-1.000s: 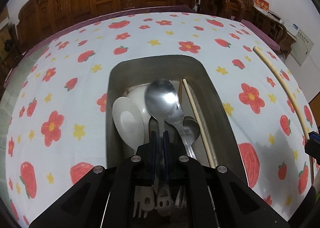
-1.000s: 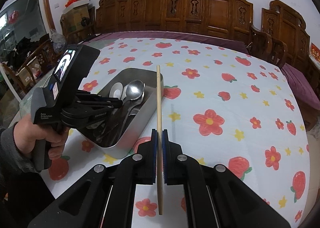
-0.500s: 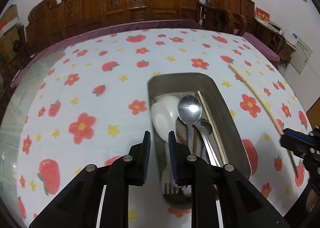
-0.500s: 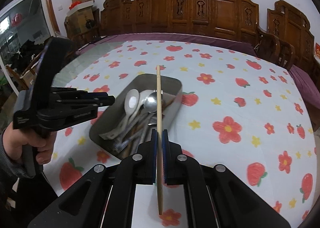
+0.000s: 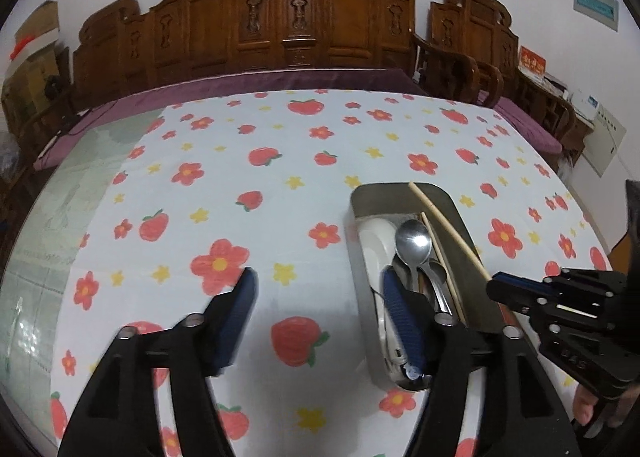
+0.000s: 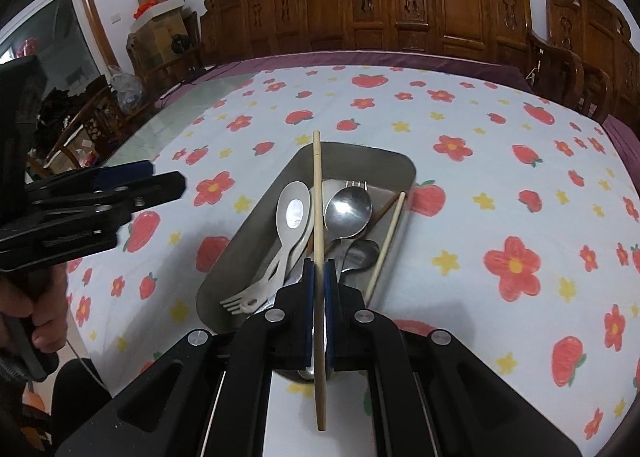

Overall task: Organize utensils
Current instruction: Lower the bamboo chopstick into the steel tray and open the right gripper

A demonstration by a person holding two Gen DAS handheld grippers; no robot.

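A metal tray point(image 6: 256, 233) point(image 5: 464, 217) on the flowered tablecloth holds a steel spoon point(image 6: 347, 209) point(image 5: 413, 243), white spoons point(image 6: 293, 213), a white fork point(image 6: 244, 300) and one chopstick point(image 6: 386, 241). My right gripper point(image 6: 319, 277) is shut on a second wooden chopstick point(image 6: 317, 197), held above the tray along its length; it shows in the left wrist view point(image 5: 448, 227) too. My left gripper point(image 5: 320, 301) is open wide and empty, its right finger over the tray's left rim. It shows at the left of the right wrist view point(image 6: 132, 185).
The table is covered by a white cloth with red flowers and strawberries point(image 5: 280, 177). Carved wooden chairs point(image 6: 400, 5) stand along the far edge. A glass table edge point(image 5: 36, 257) shows at the left. Boxes point(image 6: 160, 5) stand at the back left.
My left gripper let go of the steel spoon, which now lies in the tray, pulled back left and opened wide. My right gripper brought the chopstick over the tray.
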